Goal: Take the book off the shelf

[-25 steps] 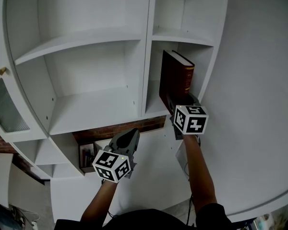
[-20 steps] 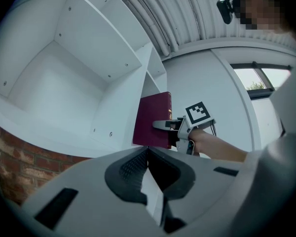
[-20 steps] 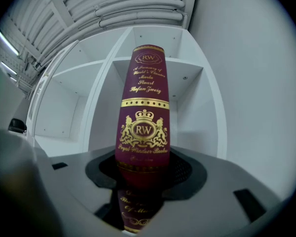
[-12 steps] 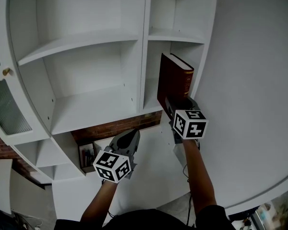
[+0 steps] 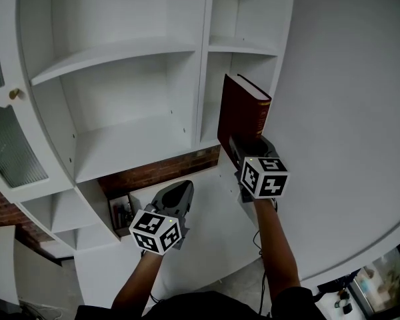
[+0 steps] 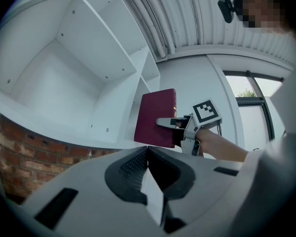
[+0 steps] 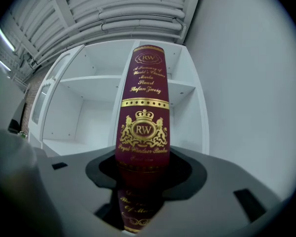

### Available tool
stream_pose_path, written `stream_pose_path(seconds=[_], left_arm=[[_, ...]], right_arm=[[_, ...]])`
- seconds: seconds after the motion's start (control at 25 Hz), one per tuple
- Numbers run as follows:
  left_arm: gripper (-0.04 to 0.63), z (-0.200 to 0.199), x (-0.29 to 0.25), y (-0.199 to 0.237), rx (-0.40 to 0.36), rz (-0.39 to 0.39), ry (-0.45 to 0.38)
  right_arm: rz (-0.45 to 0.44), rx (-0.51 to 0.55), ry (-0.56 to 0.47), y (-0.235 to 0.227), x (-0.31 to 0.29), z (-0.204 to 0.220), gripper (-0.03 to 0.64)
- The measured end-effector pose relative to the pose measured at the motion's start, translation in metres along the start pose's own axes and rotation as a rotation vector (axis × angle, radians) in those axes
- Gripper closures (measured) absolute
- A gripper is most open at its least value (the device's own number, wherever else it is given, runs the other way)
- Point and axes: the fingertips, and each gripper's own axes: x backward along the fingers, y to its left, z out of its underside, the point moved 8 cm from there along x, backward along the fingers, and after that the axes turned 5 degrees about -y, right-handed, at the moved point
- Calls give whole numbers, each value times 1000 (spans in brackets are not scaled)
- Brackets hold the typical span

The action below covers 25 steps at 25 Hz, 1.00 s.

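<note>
A dark red book [image 5: 243,112] with gold print on its spine stands upright at the front of the narrow right compartment of the white shelf unit [image 5: 210,135]. My right gripper [image 5: 243,147] is shut on the book's lower end, one jaw on each cover. In the right gripper view the spine [image 7: 144,117] rises straight up from between the jaws. The left gripper view has the book [image 6: 157,117] and the right gripper [image 6: 172,124] just off the shelf's front edge. My left gripper [image 5: 178,193] hangs lower and to the left, shut and holding nothing; its pads meet [image 6: 147,154].
The wide left compartments [image 5: 127,139] are bare. A glass cabinet door with a brass knob [image 5: 15,94] stands at the far left. Brick wall [image 5: 157,173] shows under the shelf, with a small cubby of books [image 5: 122,213]. A white wall [image 5: 347,112] flanks the right.
The right gripper has drawn the book a little out of the narrow compartment toward me. The left gripper has stayed put.
</note>
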Motion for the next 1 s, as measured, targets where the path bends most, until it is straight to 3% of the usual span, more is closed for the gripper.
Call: stream_pose_path(seconds=[0.64,0.72,0.88,1.0], left_arm=[[580,1,45,1,60,67,11],[580,1,50,1,25,55,11],[580,-8,55,1,-147,7,6],[580,-11,56,-4,-201,14,1]], right_arm=[[66,11,23,42,54,4,385],[73,8,30,46,61,7,385],[88,0,39,54,76,15,385],[89,9,46,60,85,21,385]])
